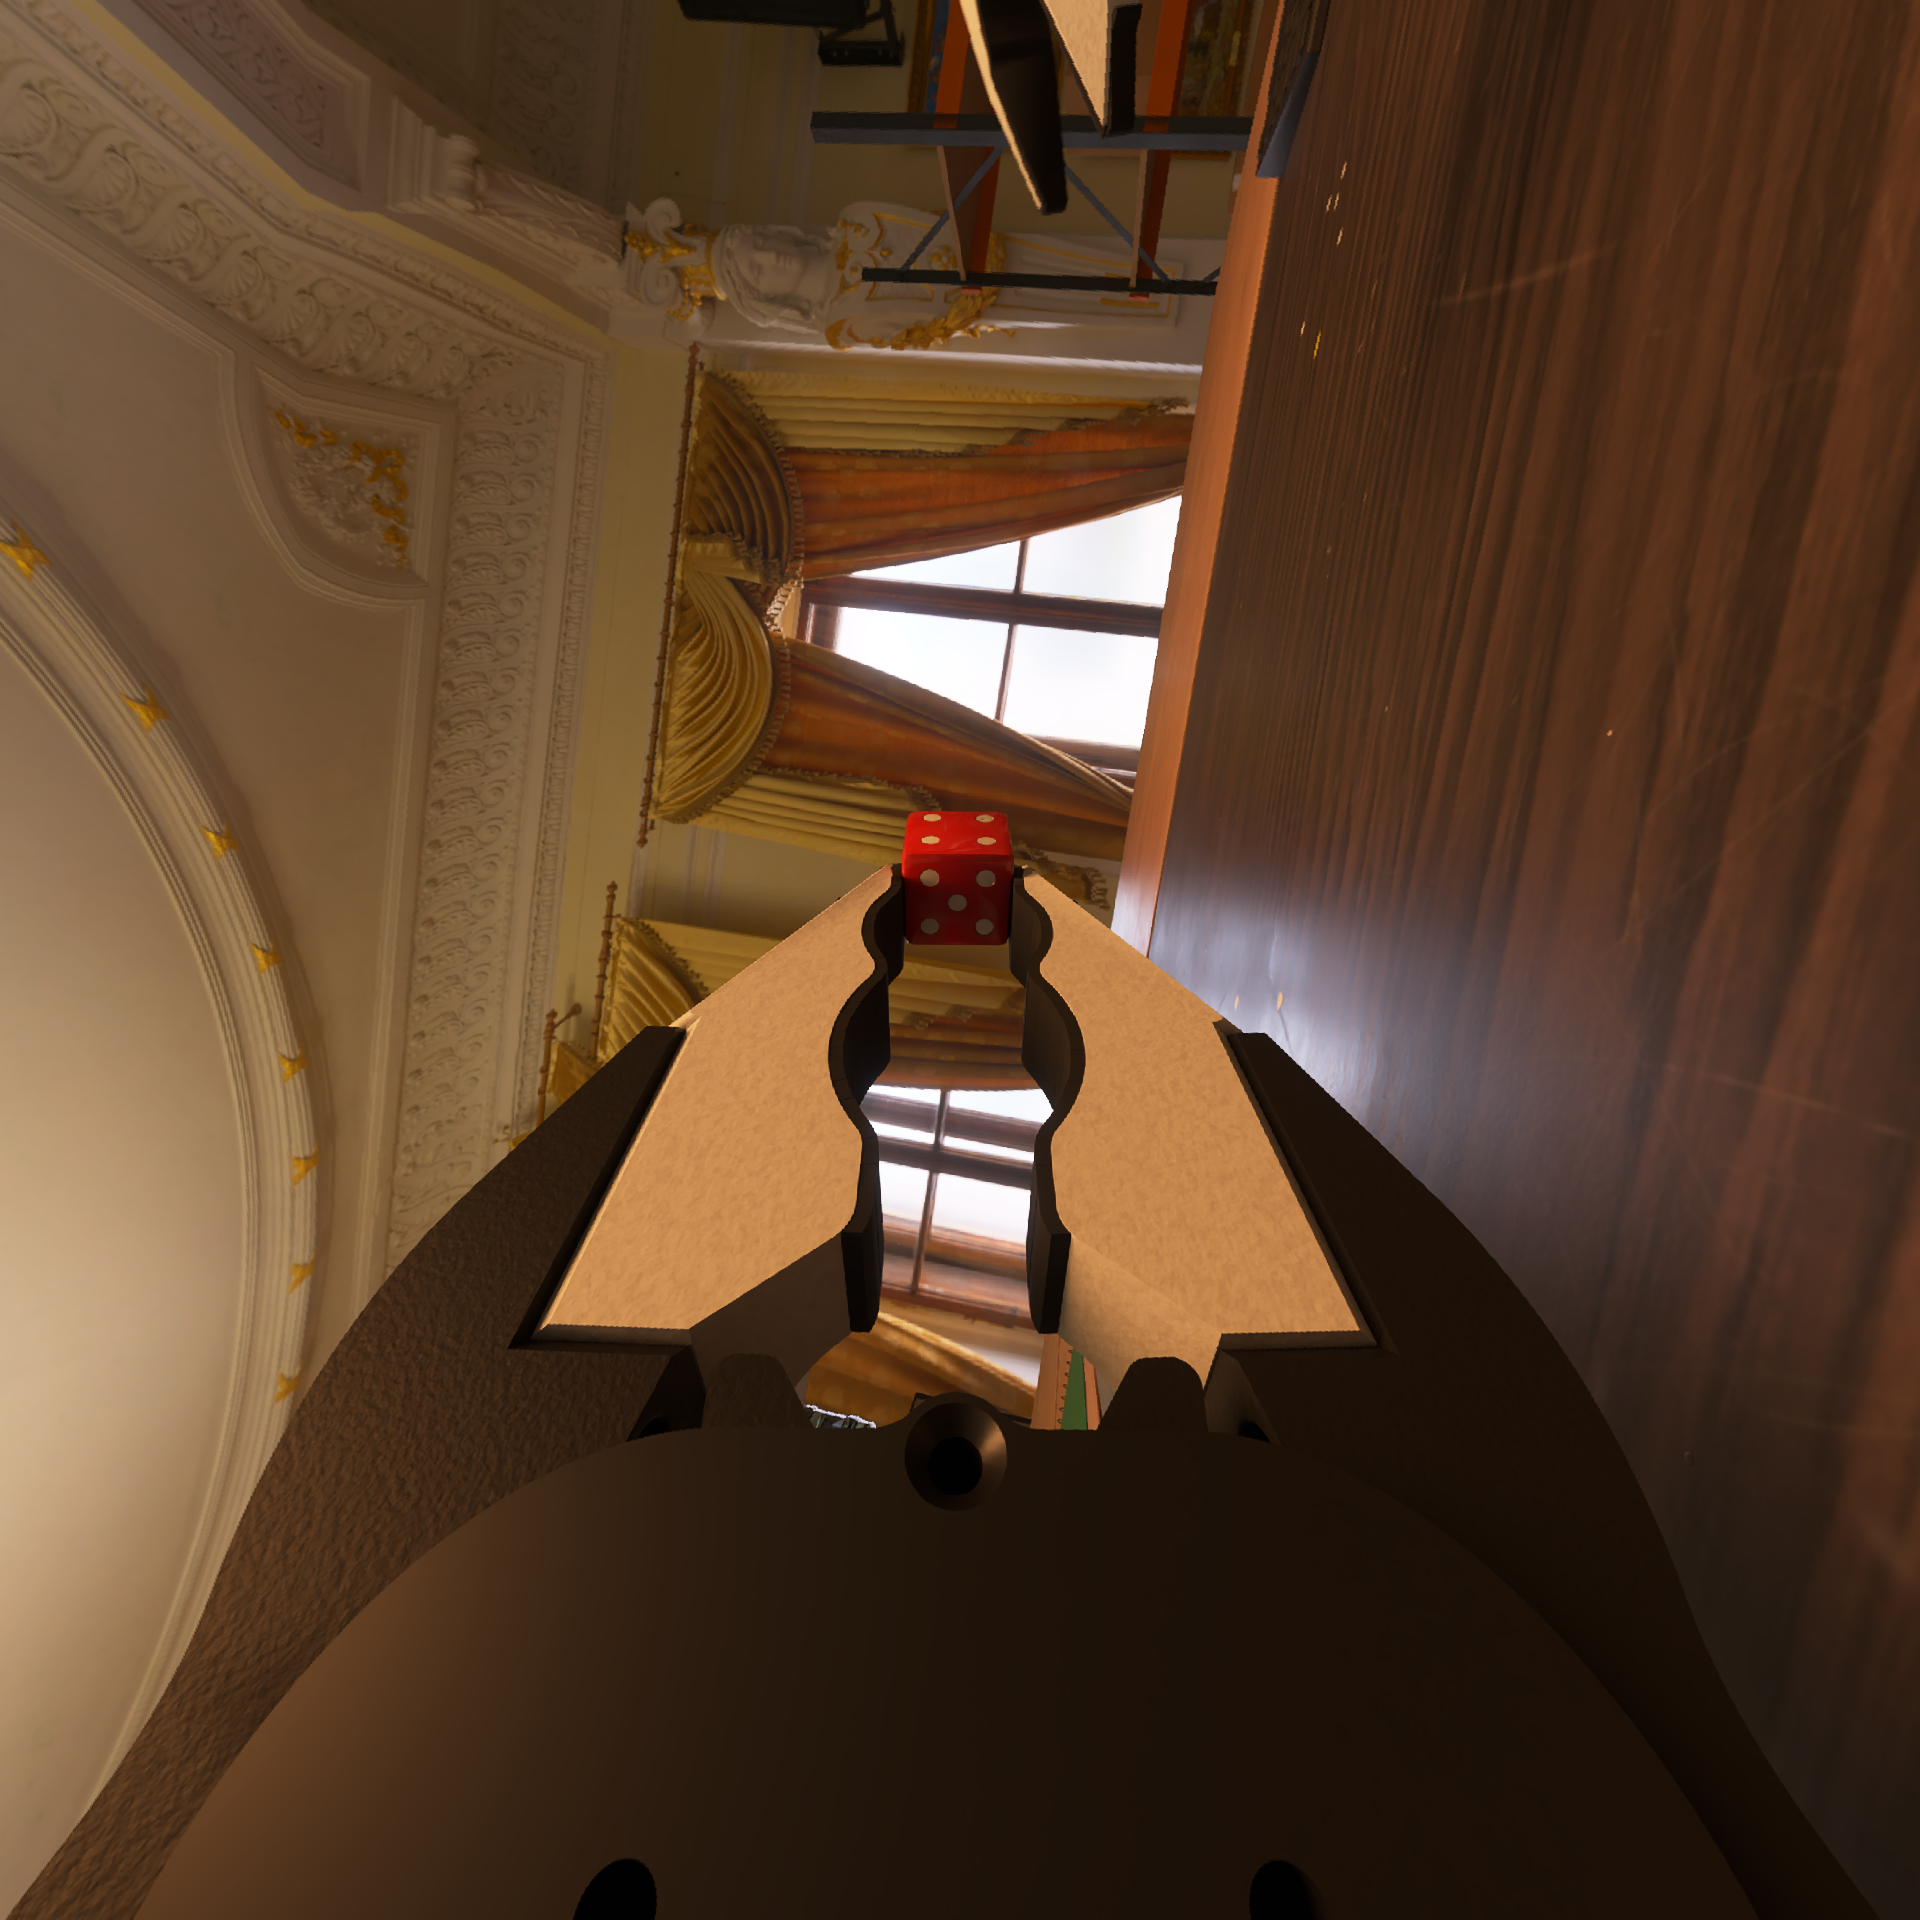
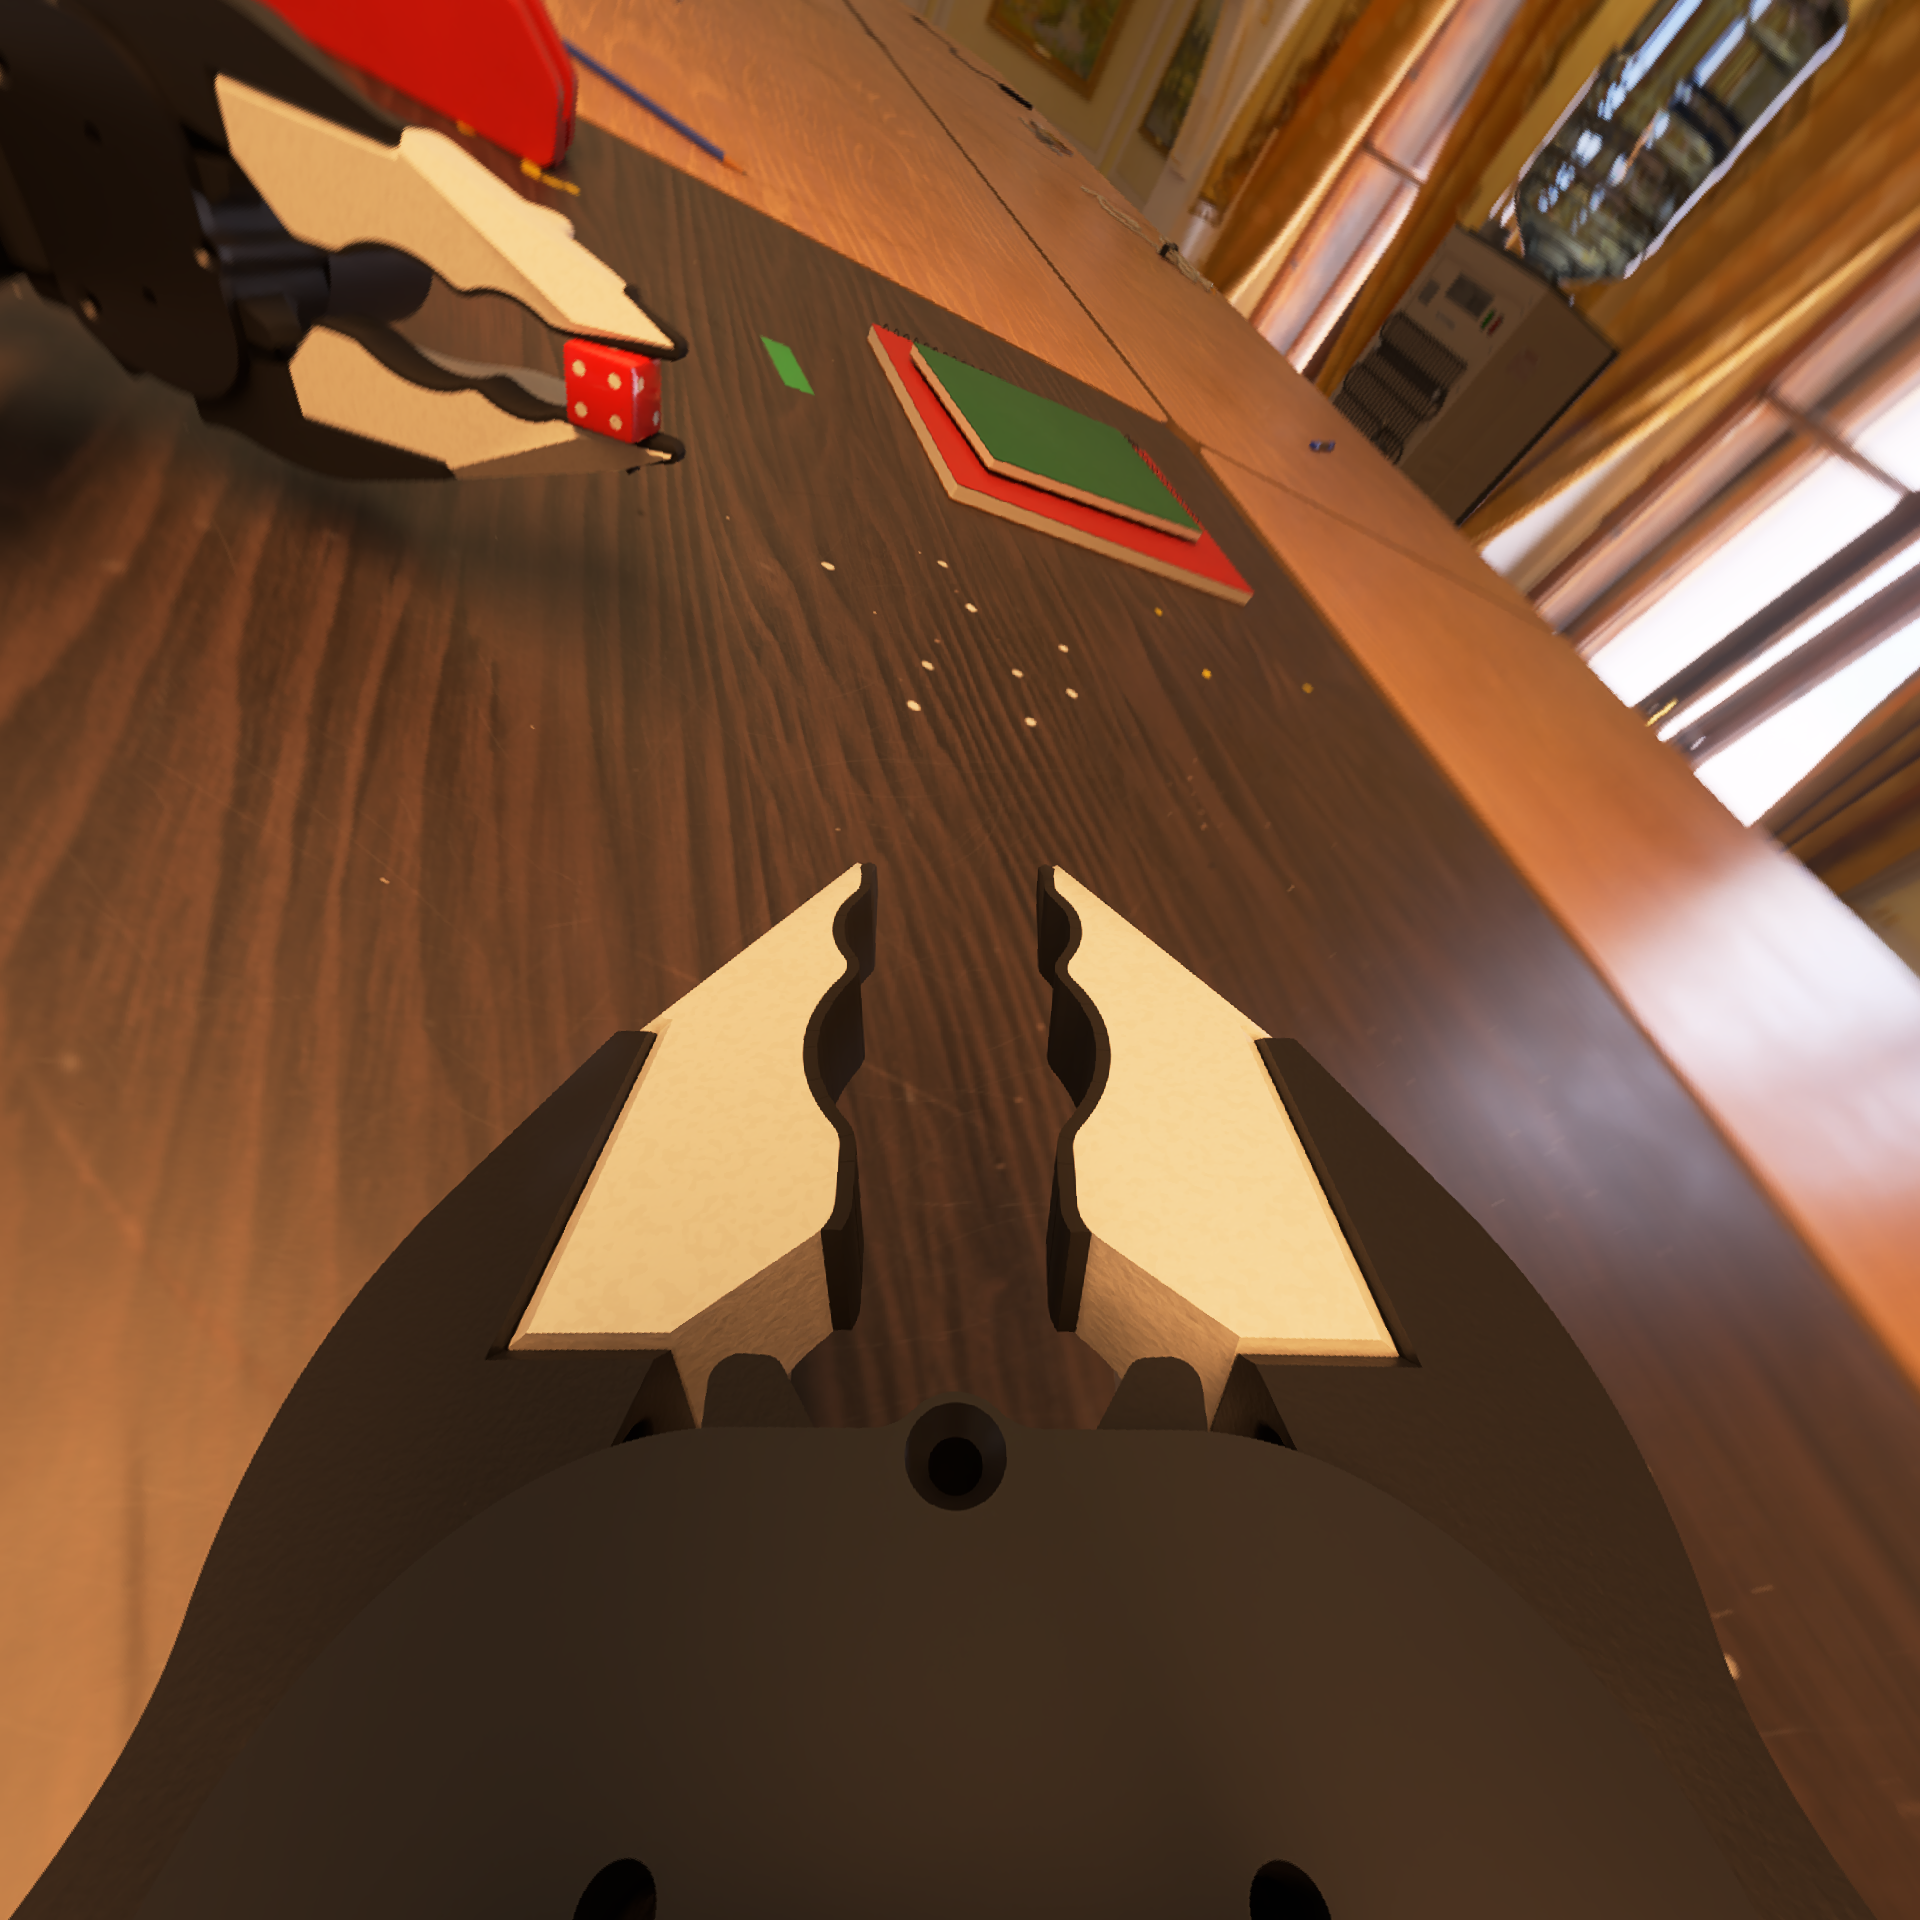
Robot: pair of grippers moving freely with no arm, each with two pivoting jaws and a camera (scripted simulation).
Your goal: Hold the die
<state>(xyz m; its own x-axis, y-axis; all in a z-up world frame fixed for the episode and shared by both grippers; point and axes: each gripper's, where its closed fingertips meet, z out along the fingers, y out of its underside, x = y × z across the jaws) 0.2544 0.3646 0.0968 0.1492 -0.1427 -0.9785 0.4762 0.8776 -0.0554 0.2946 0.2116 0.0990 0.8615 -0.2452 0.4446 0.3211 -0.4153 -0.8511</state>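
Left gripper (image 1: pixel 957 883) clamped on the red die (image 1: pixel 957 878) at its fingertips, at 12 o'clock in its own view, clear of the dark wooden table (image 2: pixel 727 831) for a free hold; right gripper (image 2: pixel 956 883) parted, empty; the die's gripped faces are hidden.

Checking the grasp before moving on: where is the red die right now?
The small red die with white pips sits pinched between the left tool's fingertips, lifted above the dark wooden table.
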